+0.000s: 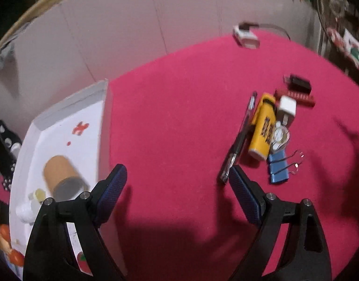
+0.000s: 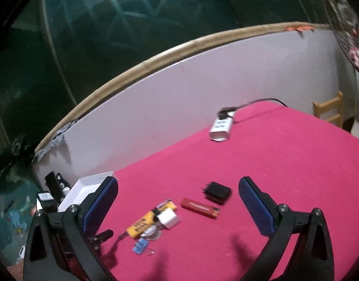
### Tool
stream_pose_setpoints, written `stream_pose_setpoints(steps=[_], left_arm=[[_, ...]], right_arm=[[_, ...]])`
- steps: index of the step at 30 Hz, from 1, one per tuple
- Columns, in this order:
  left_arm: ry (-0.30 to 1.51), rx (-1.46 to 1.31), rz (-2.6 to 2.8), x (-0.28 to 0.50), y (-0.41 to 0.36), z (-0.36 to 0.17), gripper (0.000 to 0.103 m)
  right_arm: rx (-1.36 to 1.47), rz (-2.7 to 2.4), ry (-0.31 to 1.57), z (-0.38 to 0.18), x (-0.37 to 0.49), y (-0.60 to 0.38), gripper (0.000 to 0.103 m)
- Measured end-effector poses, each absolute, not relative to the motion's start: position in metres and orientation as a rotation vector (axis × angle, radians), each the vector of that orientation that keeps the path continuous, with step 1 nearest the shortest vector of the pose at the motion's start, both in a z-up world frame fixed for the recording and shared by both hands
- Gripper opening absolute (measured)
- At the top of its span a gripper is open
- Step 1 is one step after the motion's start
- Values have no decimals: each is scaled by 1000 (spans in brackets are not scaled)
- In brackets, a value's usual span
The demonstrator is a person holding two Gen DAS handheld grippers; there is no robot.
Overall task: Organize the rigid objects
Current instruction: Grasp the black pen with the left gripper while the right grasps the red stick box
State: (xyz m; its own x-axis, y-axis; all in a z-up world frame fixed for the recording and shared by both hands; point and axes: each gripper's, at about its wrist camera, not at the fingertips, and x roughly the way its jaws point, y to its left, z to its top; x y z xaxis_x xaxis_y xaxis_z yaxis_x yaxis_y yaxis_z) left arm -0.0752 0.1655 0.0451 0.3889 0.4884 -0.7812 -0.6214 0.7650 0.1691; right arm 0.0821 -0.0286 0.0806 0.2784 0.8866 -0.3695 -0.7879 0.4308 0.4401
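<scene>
Magenta tablecloth (image 1: 179, 121) fills the centre and right of both views. A pale backboard (image 2: 203, 89) with a tan upper edge (image 2: 137, 65) stands along its far side. A white power strip (image 2: 220, 127) with a dark plugged cable (image 2: 261, 101) lies at the upper right, on the cloth near the board. A wooden ladder-back frame (image 2: 330, 111) appears at the right edge of the right wrist view. Dark green panelling (image 2: 109, 23) fills the upper left.
</scene>
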Motion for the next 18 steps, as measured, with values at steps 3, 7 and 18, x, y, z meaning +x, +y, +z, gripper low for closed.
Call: stream_pose_setpoints(steps=[3, 7, 18], left_arm=[[983, -130, 679, -62, 166, 37, 89], [1002, -94, 659, -47, 170, 31, 88], [964, -68, 554, 1, 180, 29, 75]], right_arm=[[214, 1118, 629, 77, 96, -40, 103], [240, 1104, 622, 73, 107, -50, 103], [133, 1188, 694, 58, 119, -26, 103]])
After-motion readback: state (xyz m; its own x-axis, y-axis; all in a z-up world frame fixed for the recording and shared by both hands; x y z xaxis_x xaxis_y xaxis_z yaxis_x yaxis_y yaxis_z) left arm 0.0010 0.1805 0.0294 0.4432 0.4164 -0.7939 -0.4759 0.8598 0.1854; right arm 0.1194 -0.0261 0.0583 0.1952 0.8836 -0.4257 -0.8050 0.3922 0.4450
